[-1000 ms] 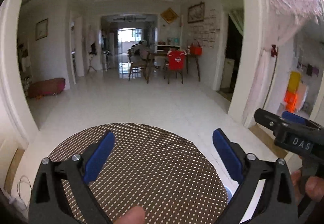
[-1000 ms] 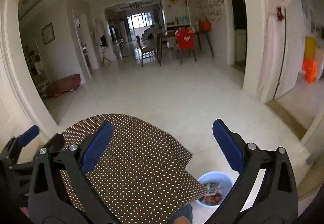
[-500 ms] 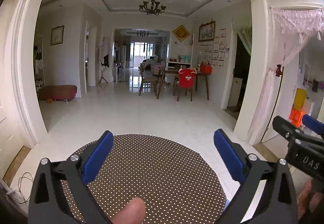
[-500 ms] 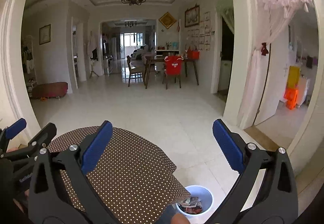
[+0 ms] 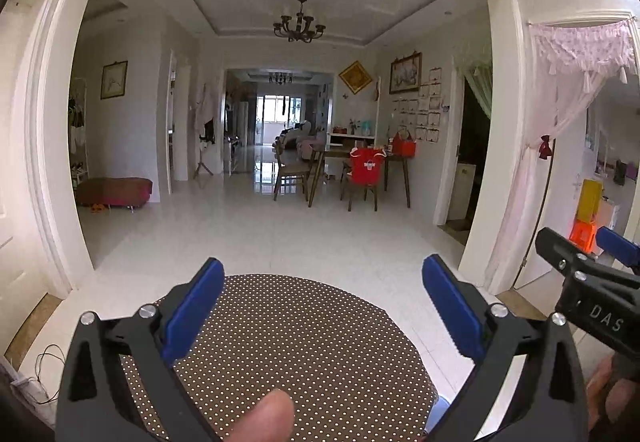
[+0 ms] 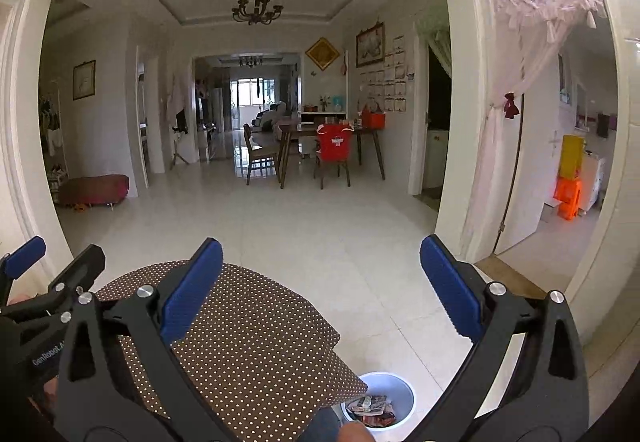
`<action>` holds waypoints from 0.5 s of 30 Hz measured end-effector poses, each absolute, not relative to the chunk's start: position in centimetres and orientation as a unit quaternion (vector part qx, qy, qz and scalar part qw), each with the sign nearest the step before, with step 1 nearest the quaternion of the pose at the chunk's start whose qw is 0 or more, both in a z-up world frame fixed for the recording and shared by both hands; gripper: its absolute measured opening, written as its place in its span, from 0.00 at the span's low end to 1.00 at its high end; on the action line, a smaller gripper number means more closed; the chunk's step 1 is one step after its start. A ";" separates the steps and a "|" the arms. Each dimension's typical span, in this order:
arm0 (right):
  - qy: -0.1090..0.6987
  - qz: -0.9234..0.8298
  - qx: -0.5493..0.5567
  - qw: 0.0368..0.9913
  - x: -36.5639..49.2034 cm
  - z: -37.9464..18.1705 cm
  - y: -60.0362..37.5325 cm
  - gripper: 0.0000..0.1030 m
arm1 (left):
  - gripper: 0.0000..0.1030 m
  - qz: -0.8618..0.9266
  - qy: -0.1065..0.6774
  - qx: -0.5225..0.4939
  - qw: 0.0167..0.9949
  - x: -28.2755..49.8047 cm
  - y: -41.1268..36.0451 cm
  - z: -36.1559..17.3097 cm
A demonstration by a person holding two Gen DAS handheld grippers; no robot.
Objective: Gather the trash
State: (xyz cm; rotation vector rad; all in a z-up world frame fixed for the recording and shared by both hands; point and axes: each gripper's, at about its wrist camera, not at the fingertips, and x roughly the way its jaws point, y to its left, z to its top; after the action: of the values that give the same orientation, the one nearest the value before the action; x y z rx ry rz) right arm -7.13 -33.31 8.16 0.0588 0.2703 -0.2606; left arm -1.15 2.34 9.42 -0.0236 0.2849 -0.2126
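A round table under a brown dotted cloth (image 5: 288, 354) (image 6: 248, 346) fills the bottom of both views, with nothing lying on it. My left gripper (image 5: 324, 306) hangs open above it, empty. My right gripper (image 6: 320, 290) is open and empty too, over the table's right edge. On the floor beside the table stands a pale blue bin (image 6: 378, 404) holding crumpled wrappers. In the left wrist view the other gripper (image 5: 592, 282) shows at the right edge. A fingertip (image 5: 264, 418) rests at the bottom of that view.
A wide white tiled floor (image 5: 280, 238) runs ahead to a dining table with chairs (image 5: 352, 170), one draped in red. A low red bench (image 5: 114, 192) sits by the left wall. A curtained doorway (image 6: 532, 146) opens at right. Cables (image 5: 44, 374) lie at lower left.
Both cameras have tilted upward, so more ceiling shows and the table sits lower in view. Both grippers stay open and empty.
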 end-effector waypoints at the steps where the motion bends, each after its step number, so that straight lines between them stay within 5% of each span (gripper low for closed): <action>1: 0.135 -0.130 0.029 0.982 -7.1 8.1 -33.3 0.94 | 0.95 -0.105 0.141 -0.012 0.984 -1.2 2.3 9.4; 15: 0.142 -0.137 0.041 0.979 -7.7 8.1 -33.4 0.94 | 0.95 -0.104 0.149 -0.005 0.983 -1.5 0.4 9.0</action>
State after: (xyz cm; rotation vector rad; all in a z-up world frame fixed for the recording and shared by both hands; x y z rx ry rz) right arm -7.74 -33.36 8.08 0.0828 0.2870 -0.2767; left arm -1.47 0.37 8.97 -0.0105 0.3002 -0.2099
